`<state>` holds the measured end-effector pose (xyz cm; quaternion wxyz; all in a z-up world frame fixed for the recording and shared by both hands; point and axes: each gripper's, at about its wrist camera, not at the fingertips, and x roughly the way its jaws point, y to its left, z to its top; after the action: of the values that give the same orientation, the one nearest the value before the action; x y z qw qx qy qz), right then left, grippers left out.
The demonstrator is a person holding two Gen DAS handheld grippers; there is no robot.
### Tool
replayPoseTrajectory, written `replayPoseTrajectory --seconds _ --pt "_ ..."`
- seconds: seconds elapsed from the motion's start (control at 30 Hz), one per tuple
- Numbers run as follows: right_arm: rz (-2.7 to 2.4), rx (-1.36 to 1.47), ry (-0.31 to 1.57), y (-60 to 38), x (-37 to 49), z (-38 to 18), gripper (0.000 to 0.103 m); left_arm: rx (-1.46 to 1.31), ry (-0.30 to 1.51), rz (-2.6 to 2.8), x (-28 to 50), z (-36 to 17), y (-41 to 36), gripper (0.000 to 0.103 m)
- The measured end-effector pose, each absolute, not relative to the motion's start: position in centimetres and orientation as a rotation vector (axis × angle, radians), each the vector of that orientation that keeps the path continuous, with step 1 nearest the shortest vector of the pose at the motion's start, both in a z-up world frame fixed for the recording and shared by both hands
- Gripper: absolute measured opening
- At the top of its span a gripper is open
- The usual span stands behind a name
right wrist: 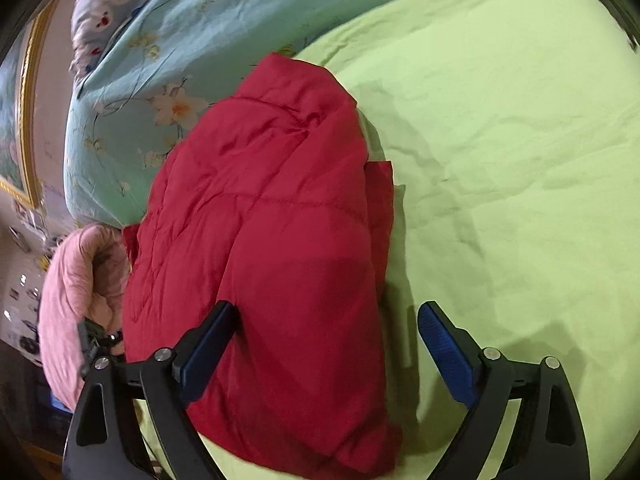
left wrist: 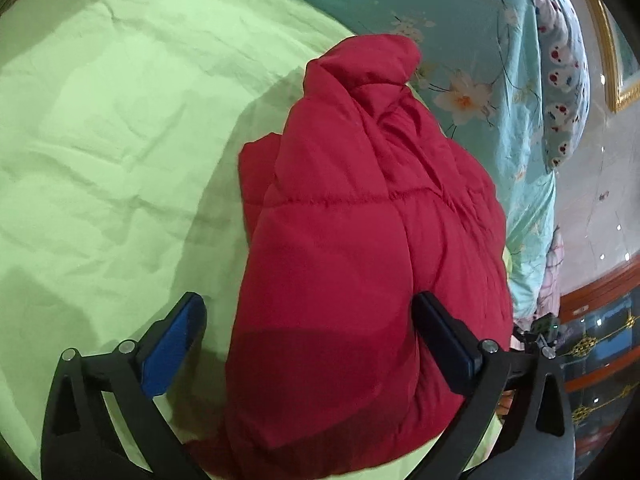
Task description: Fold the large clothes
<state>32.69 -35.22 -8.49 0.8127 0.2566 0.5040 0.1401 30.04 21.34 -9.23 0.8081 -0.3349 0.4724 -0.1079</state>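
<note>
A red padded jacket (left wrist: pixel 352 248) lies bundled in a folded heap on the light green sheet (left wrist: pixel 120 140). It also shows in the right wrist view (right wrist: pixel 264 240). My left gripper (left wrist: pixel 308 320) is open, its blue-padded jaws spread on either side of the jacket's near end, holding nothing. My right gripper (right wrist: pixel 326 328) is open too, with its left finger (right wrist: pixel 208 344) over the jacket and its right finger (right wrist: pixel 444 344) over the green sheet (right wrist: pixel 500 160).
A teal floral quilt (left wrist: pixel 460 40) is bunched behind the jacket, also in the right wrist view (right wrist: pixel 160 60). A pillow with a white animal print (left wrist: pixel 560 80) lies beyond it. A pink garment (right wrist: pixel 76 280) lies left of the jacket. Dark wooden furniture (left wrist: pixel 600 340) stands beside the bed.
</note>
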Motion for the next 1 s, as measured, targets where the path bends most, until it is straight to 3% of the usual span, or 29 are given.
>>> replayPoseTrajectory --seconds 0.3,0.5,0.57,0.83,1.0 --pt "0.391 0.656 1.128 -34.9 36.2 -10.6 0.101 -0.773 1.056 -0.341 32.0 -10.3 19.6 0.103" --pt "0.453 0.643 1.167 -32.9 37.3 -11.2 0.093 -0.677 1.052 -0.352 32.6 -9.6 18.0 0.102" --pt "0.45 0.625 1.168 -32.4 37.5 -11.0 0.087 -0.656 1.039 -0.357 32.6 -9.3 17.8 0.097" --pt "0.479 0.61 1.139 -32.0 36.6 -9.9 0.055 -0.583 0.98 -0.36 31.6 -7.0 17.3 0.058" --pt "0.499 0.612 1.096 -32.1 35.5 -8.4 0.043 -0.557 0.931 -0.367 30.6 -4.8 16.8 0.048"
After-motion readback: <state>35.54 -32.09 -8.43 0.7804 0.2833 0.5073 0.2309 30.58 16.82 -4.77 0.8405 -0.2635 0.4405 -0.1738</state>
